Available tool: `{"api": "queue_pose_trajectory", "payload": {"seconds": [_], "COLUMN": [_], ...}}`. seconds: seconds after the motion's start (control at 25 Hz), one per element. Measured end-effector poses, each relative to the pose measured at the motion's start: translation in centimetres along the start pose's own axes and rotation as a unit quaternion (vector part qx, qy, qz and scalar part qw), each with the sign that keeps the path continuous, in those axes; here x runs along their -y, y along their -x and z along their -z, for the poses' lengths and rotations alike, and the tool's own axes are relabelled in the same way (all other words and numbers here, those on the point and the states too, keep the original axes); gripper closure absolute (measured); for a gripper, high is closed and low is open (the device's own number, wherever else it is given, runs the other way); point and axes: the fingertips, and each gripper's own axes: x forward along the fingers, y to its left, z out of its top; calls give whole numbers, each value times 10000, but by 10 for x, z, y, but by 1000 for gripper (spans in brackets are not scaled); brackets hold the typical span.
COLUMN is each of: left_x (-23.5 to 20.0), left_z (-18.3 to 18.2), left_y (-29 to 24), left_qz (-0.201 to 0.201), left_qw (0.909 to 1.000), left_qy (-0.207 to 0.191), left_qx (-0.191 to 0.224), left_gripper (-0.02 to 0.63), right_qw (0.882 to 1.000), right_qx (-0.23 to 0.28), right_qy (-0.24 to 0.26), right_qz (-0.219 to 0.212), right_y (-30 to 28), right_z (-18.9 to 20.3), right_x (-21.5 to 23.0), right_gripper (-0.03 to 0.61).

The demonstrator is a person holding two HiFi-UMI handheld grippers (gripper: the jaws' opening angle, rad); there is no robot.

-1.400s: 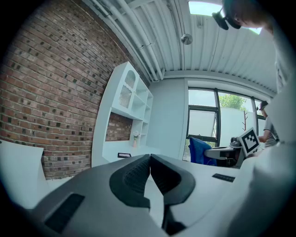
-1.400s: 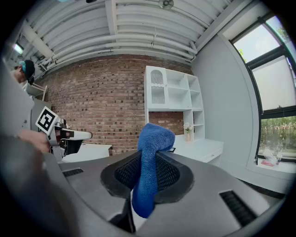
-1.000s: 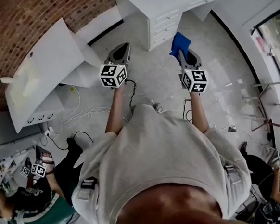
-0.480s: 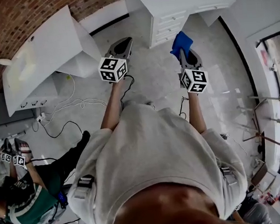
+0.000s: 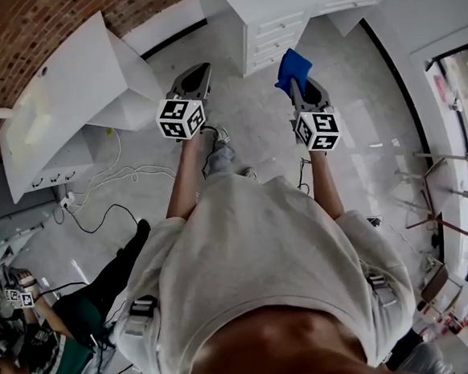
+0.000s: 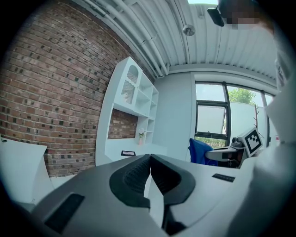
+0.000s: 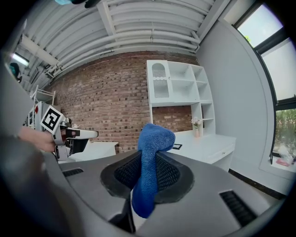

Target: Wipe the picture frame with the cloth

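Firmly clamped on the blue microfibre cloth (image 7: 151, 152), our right gripper (image 5: 299, 96) holds it so that one fold bulges above the jaws and the other end hangs below them. Our left gripper (image 6: 150, 173) is beside it with its jaws pressed together and holding no object. Both point across a stretch of pale floor (image 5: 253, 124) toward the white desk with drawers (image 5: 285, 17). The small dark picture frame (image 7: 176, 146) lies flat on the desk top, well apart from the cloth. In the right gripper view the raised fold covers part of the desk just left of the frame. Beyond the desk rise a white shelf unit (image 7: 178, 88) with a small vase of flowers (image 7: 197, 124) and a red brick wall (image 7: 106, 97). From the head view the frame is only a dark sliver at the top edge, while both gripper views show it plainly. Only the head view shows the slanted white table (image 5: 66, 98) to our left, the loose cables (image 5: 113, 184) on the floor, and a second person (image 5: 67, 324) at lower left.
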Motion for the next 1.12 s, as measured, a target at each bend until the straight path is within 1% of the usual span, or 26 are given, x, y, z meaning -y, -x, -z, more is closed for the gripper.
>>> {"api": "queue_pose_trajectory", "payload": {"seconds": [0.12,0.36,0.64,0.92,1.12], "left_x": [-8,-38,-79,-132,-168], "left_z": [1,-3,-25,-60,-67], "left_y": [-16,-63,-129,-191,-229], "left_qz": [73,254,576,824,1018], "left_qw": [10000,9996,9982,9965,9947], "left_qy": [-4,77,124,89,117], "left_qx": [-30,43,61,126,120], "left_gripper": [597,597,597,597,597], "right_qw": [10000,9999,9994,9982,9973], "right_qx": [24,-5,-30,-22,-9], "right_qy": [1,41,120,190,198], "right_qz": [56,147,336,564,706], "right_y": [-15,-60,-128,-195,-243], "right_z": [-5,-12,-39,-70,-86], "right_x": [6,14,30,44,47], "right_gripper": [500,500,500,500,500]}}
